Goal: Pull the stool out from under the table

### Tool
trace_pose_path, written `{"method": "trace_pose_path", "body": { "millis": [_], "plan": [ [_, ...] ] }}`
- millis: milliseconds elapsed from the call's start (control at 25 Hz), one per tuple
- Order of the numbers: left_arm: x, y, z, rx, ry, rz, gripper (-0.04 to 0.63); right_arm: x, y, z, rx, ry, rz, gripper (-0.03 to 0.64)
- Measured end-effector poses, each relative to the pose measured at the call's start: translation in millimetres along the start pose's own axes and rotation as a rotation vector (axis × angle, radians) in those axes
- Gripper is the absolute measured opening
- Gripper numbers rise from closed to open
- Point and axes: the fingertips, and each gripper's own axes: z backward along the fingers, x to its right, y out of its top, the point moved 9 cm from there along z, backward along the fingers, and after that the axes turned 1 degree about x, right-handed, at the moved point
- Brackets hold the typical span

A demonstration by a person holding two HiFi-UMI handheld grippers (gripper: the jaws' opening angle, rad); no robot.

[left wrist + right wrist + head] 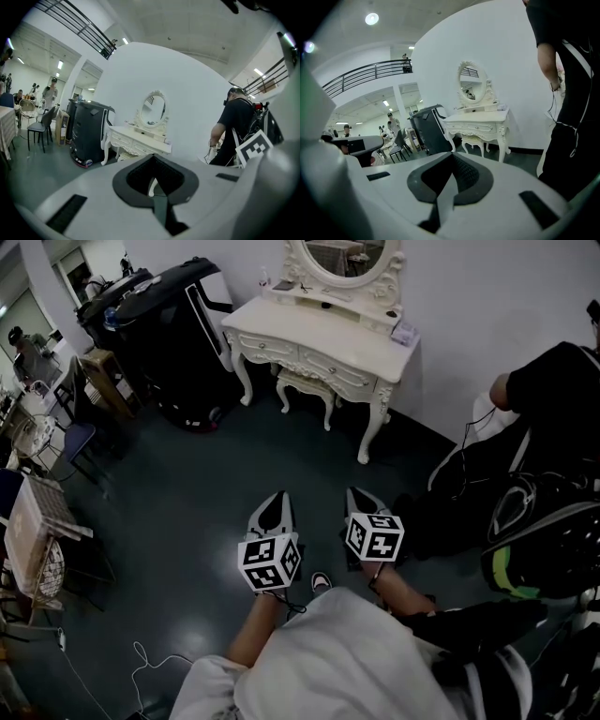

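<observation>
A cream stool (306, 387) is tucked under the white dressing table (323, 338) against the far wall; it also shows under the table (477, 125) in the right gripper view as the stool (474, 140). Both grippers hover well short of it over the dark floor. My left gripper (276, 503) is shut and holds nothing. My right gripper (357, 496) is shut too, empty, beside the left one. In the left gripper view the table (138, 139) stands ahead, and the stool is mostly hidden behind the jaws.
A black case (173, 338) stands left of the table. A person in black (548, 390) is at the right, with bags (539, 531) on the floor. Chairs (80, 423) and a checked table (33, 526) are at the left. A cable (141, 662) lies near my feet.
</observation>
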Motion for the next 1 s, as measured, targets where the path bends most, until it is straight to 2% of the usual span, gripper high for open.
{"method": "trace_pose_path", "body": {
  "millis": [600,840,1000],
  "plan": [
    [-21,2,-86,-0.042,0.014,0.029,0.008,40,27,-76,-0.06,-0.018,-0.02,-0.002],
    [-57,2,-116,-0.059,0.009,0.049,0.008,31,30,-117,-0.08,-0.039,-0.02,-0.002],
    [-90,17,-141,-0.062,-0.006,0.052,0.008,17,46,-151,-0.067,-0.062,-0.034,-0.002]
  ]
}}
